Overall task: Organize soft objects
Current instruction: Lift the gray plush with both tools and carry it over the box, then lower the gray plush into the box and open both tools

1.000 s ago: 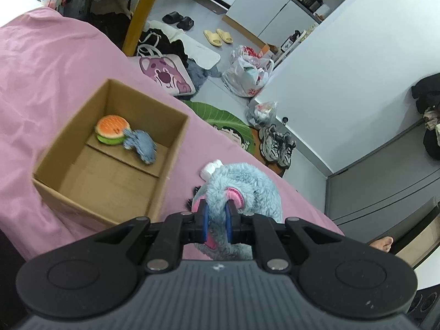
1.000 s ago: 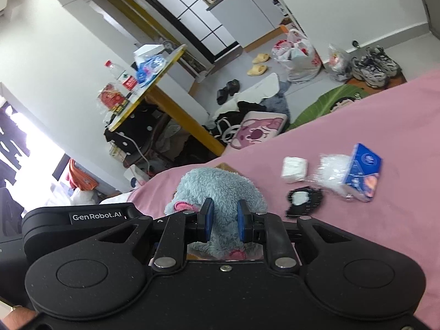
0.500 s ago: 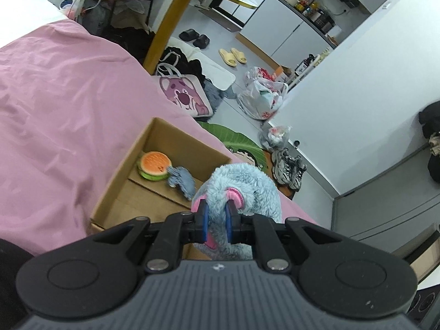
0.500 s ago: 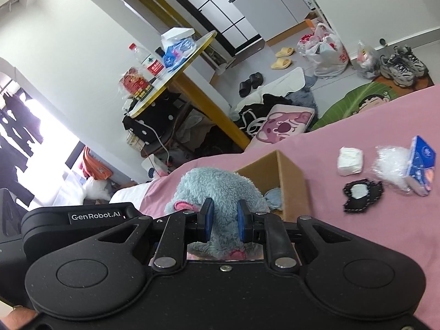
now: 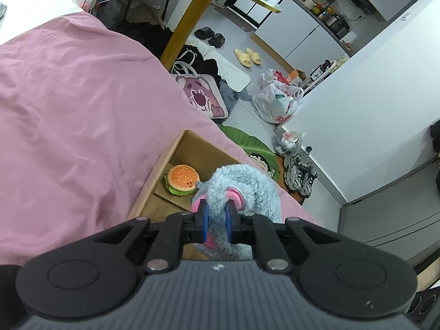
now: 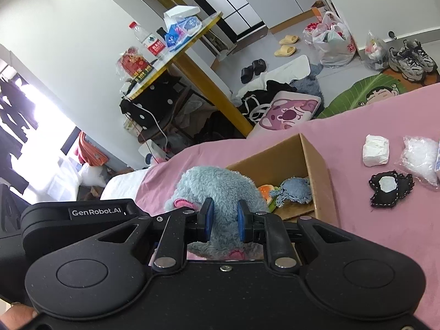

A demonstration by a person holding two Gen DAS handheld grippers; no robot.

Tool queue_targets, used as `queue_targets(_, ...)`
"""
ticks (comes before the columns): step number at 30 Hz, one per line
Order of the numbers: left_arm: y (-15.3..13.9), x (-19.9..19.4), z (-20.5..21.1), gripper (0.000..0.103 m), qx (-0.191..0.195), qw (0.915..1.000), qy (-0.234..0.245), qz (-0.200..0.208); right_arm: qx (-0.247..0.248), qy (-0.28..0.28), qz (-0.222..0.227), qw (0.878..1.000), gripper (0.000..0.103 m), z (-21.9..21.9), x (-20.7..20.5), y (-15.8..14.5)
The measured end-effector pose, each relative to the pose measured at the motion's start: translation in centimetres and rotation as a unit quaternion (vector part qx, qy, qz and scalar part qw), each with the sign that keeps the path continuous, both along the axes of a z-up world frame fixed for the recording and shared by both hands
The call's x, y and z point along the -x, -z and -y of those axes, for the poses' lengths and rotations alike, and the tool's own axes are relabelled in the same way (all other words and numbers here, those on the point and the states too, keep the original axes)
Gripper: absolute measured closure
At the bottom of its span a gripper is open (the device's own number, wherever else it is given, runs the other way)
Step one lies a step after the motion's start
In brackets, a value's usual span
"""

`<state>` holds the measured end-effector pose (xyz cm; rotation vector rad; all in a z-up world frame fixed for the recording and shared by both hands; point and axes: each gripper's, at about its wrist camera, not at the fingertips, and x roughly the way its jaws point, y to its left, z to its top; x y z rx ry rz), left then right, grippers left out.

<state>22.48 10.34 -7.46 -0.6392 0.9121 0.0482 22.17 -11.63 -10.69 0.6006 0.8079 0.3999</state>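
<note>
- Holding the fluffy grey-blue plush toy with pink ear linings [image 5: 242,189] between both tools: your left hand-held gripper [image 5: 216,221] is clamped on a fold of fur by a pink ear, your right hand-held gripper [image 6: 222,221] is clamped on the plush's grey body.
- Plush is in the air, just above the near end of the open brown cardboard box [image 6: 316,162] that sits on the pink bedsheet [image 5: 68,126].
- Key relation: box lies ahead of and below both grippers; its long axis runs away from you in the left view, so the free floor is the near half.
- Far end of the box already holds a small orange-and-green burger plush [image 5: 181,180] and a flat grey-blue felt toy [image 6: 295,191], touching each other.
- Neither hand looks clearly nearer the box; judged a two-handed lower.
- Outside the box, on the sheet to the right: white folded cloth pad [image 6: 375,150], black felt patch with white centre [image 6: 390,187], clear bag of white stuffing [image 6: 420,159], cut off at the frame edge.
- Hidden: plush underside, near box wall and floor beneath it; gripper bodies block them.
</note>
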Motion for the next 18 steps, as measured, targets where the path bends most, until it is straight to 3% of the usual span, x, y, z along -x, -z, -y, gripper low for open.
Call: queue_targets(18, 4.8, -3.8, -1.4, 0.091, -0.018, 0.9983, 0.004, -0.055, 0.010, -0.002, -0.060, 0.998, 0.084, -2.0, -2.9, 4.3)
